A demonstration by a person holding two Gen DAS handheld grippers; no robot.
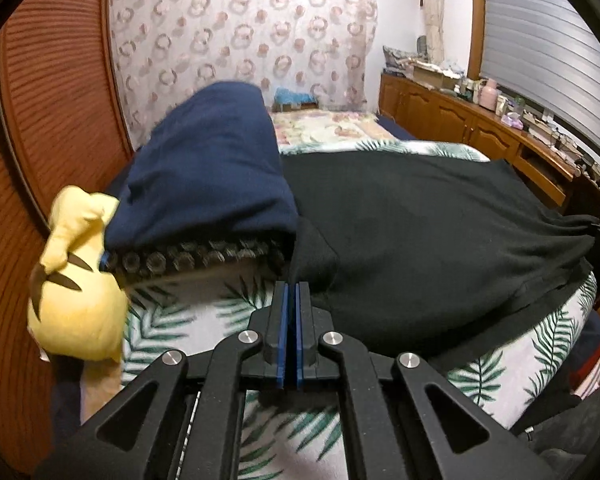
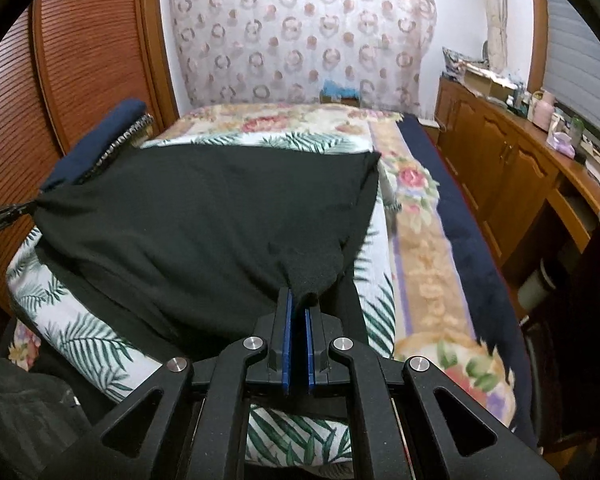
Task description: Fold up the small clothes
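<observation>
A black garment [image 1: 420, 232] lies spread over the leaf-print sheet [image 1: 172, 320], stretched between both grippers. My left gripper [image 1: 292, 286] is shut on its near left corner, the cloth pinched at the blue pads. In the right wrist view the same black garment [image 2: 204, 216] fans out from my right gripper [image 2: 298, 300], which is shut on its near right corner, a bunched fold caught between the blue pads. The left gripper's tips [image 2: 8, 212] show at the left edge, pulling the cloth taut. The garment's far edge rests flat on the bed.
A navy cloth pile [image 1: 208, 168] with a patterned piece under it sits left of the garment, next to a yellow plush toy [image 1: 76, 280]. A floral blanket [image 2: 416, 216] covers the bed's right side. Wooden cabinets [image 2: 512, 168] with clutter run along the right; a slatted wooden door [image 1: 52, 120] stands left.
</observation>
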